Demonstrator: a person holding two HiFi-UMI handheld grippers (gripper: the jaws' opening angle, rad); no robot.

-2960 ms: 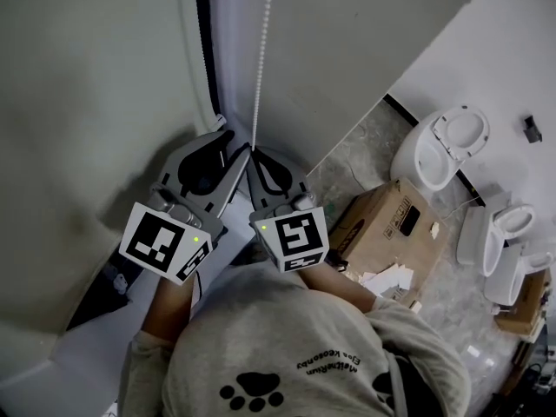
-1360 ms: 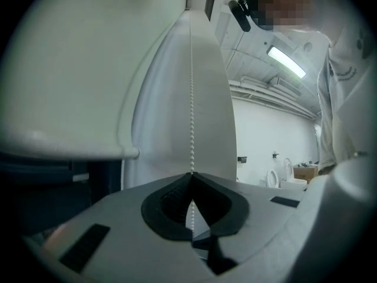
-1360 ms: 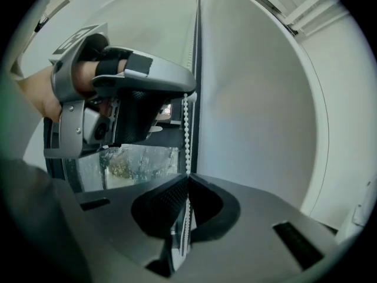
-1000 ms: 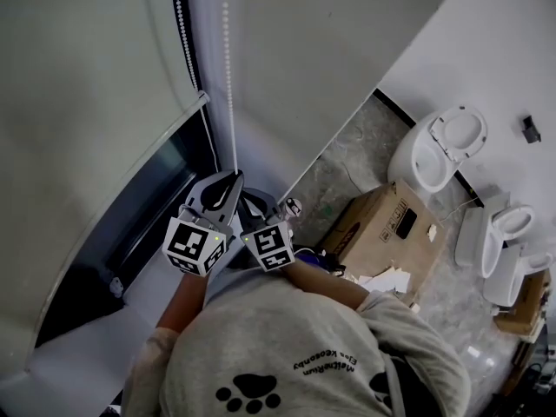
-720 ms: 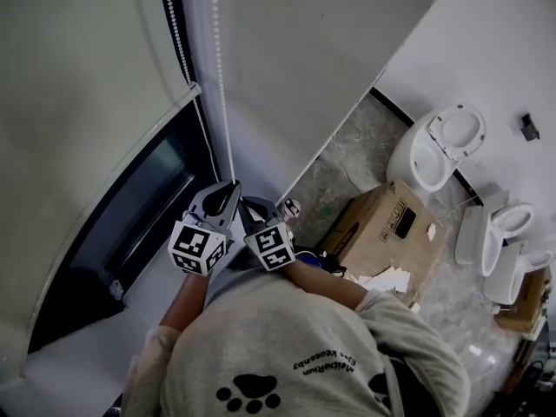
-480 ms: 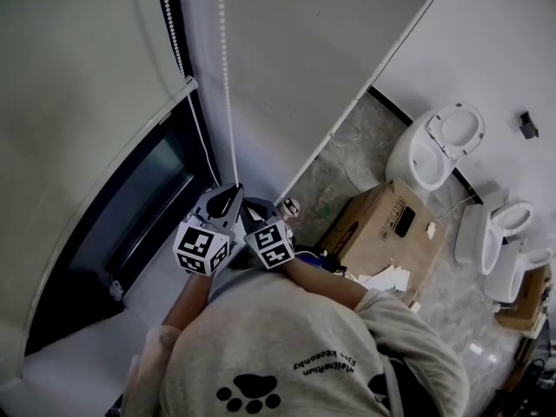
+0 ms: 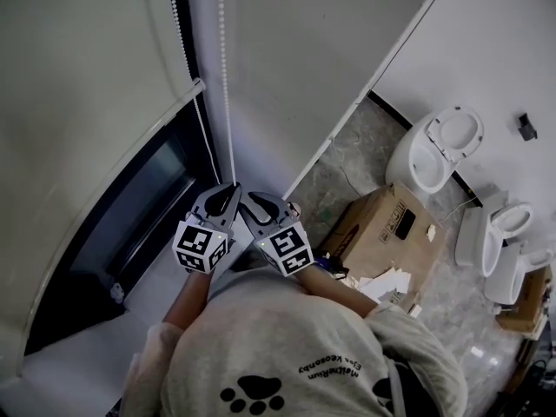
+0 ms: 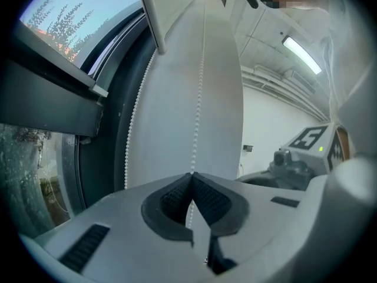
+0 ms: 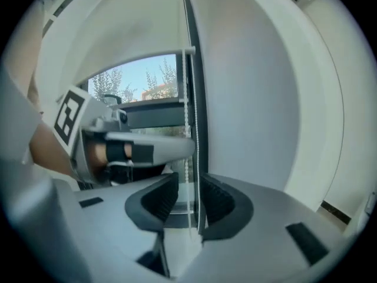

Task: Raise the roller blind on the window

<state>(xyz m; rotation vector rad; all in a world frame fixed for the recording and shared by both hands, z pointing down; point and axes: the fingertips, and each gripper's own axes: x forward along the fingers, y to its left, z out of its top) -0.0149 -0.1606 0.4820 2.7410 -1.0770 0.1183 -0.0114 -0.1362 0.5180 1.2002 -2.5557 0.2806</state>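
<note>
The left tool [image 8: 191, 175] is clamping the bead chain [image 8: 199, 93]. The right tool [image 9: 188, 184] is opening, with the chain loose between its jaws. Hand-over-hand pulling is under way, and the right probably needs regripping higher. The chain is running vertically beside the window [image 7: 148, 207]; beyond, the roller blind [image 7: 78, 102] is hanging partly raised.

**Blind up, right grip letting go**

We see the roller blind [image 7: 78, 102] well higher than three seconds ago, with dark window glass [image 7: 143, 202] now exposed. Left gripper [image 8: 192, 177] and right gripper [image 9: 187, 194] sit lower on the bead chain [image 7: 225, 76]. Right gripper's jaws are opening, and the chain between them is no longer clamped.
</note>
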